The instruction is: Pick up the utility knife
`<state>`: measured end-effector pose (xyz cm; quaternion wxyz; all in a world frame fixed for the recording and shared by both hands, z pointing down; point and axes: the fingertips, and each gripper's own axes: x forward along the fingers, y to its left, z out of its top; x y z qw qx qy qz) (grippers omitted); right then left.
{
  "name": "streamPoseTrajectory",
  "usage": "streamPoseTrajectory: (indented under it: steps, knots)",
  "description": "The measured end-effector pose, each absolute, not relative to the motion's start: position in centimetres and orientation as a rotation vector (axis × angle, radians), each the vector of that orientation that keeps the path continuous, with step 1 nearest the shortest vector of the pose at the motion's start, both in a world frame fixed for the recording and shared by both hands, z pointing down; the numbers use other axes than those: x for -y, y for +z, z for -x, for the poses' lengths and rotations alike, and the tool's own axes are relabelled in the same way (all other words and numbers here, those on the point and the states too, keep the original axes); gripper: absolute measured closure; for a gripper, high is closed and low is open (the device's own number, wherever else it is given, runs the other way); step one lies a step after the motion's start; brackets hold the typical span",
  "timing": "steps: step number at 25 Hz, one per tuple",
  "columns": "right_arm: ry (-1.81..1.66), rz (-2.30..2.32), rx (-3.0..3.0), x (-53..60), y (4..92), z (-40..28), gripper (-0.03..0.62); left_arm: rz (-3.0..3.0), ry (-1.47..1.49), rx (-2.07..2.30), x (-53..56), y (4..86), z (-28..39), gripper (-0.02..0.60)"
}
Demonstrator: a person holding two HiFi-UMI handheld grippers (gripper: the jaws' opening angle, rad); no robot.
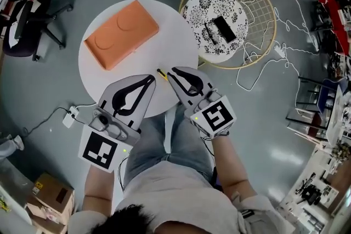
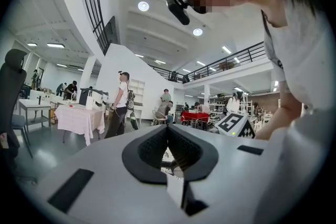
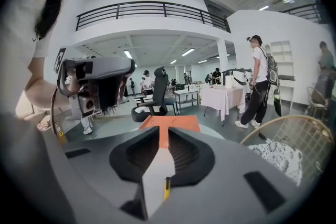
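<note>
The utility knife (image 1: 162, 74) is small and yellow with a dark tip. It lies on the round white table (image 1: 109, 76) near its front edge, just ahead of my right gripper (image 1: 171, 71). In the right gripper view the utility knife (image 3: 166, 188) shows through the slit between the jaws, down on the table and not held. My right gripper (image 3: 163, 139) hovers over it with its jaws a narrow gap apart. My left gripper (image 1: 150, 79) hangs over the front edge to the knife's left, jaws together and empty. In its own view the left gripper (image 2: 168, 129) has its tips touching.
An orange rectangular tray (image 1: 121, 33) lies on the table's far left. To the right stands a patterned round stool (image 1: 211, 24) with dark objects on it, inside a wire-and-hoop frame (image 1: 263, 19). White cables (image 1: 285, 52) trail on the floor. An office chair (image 1: 27, 24) stands at the left.
</note>
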<state>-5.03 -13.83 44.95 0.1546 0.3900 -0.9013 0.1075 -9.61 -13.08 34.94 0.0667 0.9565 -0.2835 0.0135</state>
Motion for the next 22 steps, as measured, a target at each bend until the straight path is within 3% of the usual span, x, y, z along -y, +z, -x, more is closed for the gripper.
streamPoseTrajectory:
  steps: [22]
  knots:
    - [0.521, -1.023, 2.292, 11.7, 61.8, 3.8, 0.545, -2.844, 0.115, 0.783, 13.6, 41.4, 9.1, 0.571]
